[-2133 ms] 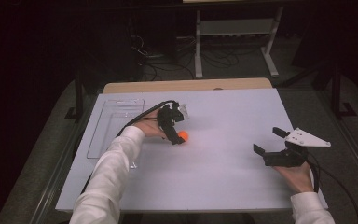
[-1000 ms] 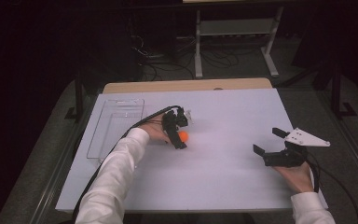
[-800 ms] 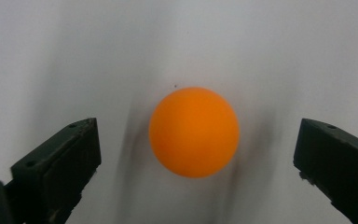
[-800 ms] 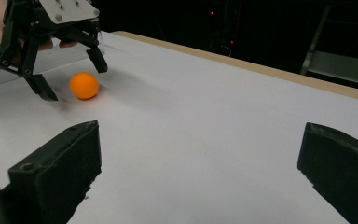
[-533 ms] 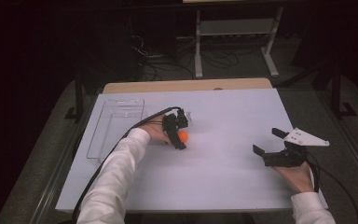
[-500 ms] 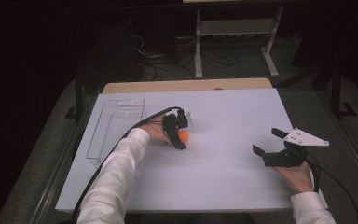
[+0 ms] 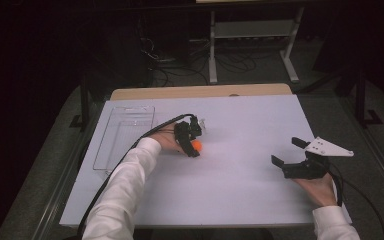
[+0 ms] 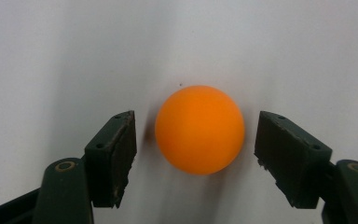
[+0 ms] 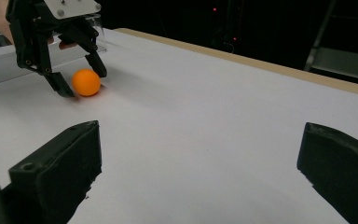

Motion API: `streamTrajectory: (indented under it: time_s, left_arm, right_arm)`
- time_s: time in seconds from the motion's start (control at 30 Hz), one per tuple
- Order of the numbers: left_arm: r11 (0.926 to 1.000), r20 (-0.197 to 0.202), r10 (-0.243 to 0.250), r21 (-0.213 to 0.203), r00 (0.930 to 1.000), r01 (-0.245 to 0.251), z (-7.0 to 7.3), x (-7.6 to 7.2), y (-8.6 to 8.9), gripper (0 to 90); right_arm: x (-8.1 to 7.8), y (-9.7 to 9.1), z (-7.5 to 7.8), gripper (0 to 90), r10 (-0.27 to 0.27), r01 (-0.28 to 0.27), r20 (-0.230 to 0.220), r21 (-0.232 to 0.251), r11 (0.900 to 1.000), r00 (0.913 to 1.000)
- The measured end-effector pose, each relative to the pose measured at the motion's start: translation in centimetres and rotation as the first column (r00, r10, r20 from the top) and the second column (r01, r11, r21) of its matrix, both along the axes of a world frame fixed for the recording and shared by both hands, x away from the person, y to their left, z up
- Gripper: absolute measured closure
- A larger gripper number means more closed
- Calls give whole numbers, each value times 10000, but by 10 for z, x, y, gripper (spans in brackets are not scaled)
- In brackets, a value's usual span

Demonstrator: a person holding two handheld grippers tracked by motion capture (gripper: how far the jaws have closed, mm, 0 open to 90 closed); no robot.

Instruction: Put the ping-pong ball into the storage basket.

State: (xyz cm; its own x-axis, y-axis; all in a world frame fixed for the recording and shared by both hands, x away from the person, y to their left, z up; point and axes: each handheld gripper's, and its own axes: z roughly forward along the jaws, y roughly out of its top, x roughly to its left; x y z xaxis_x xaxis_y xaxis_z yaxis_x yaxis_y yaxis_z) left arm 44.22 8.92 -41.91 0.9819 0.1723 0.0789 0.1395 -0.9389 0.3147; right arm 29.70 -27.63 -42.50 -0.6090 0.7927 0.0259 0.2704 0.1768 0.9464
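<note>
Orange ball [image 8: 199, 129] rests on the white tabletop [image 7: 240, 190], left of centre, near a clear tray [image 7: 125, 135] at far left. Left gripper [image 8: 196, 140] straddles the ball; its jaws have just been closing, and the left gripper view shows a narrow gap on each side, pads not yet touching. The high view hides those gaps behind the gripper body. Right gripper [image 7: 286, 152] sits well apart at near right, jaws spread wide with nothing between them.
</note>
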Motion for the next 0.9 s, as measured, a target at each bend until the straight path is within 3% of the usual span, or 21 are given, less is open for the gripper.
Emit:
streamTrajectory:
  time_s: [0.37,0.6,0.9]
  left_arm:
    - [9999,-33,15,-121,10000,-15,0,1,0,383]
    - [9994,327,87,-326,9994,-77,3,1,0,502]
    - [9991,186,22,-417,9998,-14,10,0,3,509]
  right_arm:
    - [0,0,0,0,28,-28,-59,36,10000,10000]
    - [0,-1,0,0,27,-27,-46,80,10000,10000]
    - [0,-1,0,0,8,-8,-31,114,9999,10000]
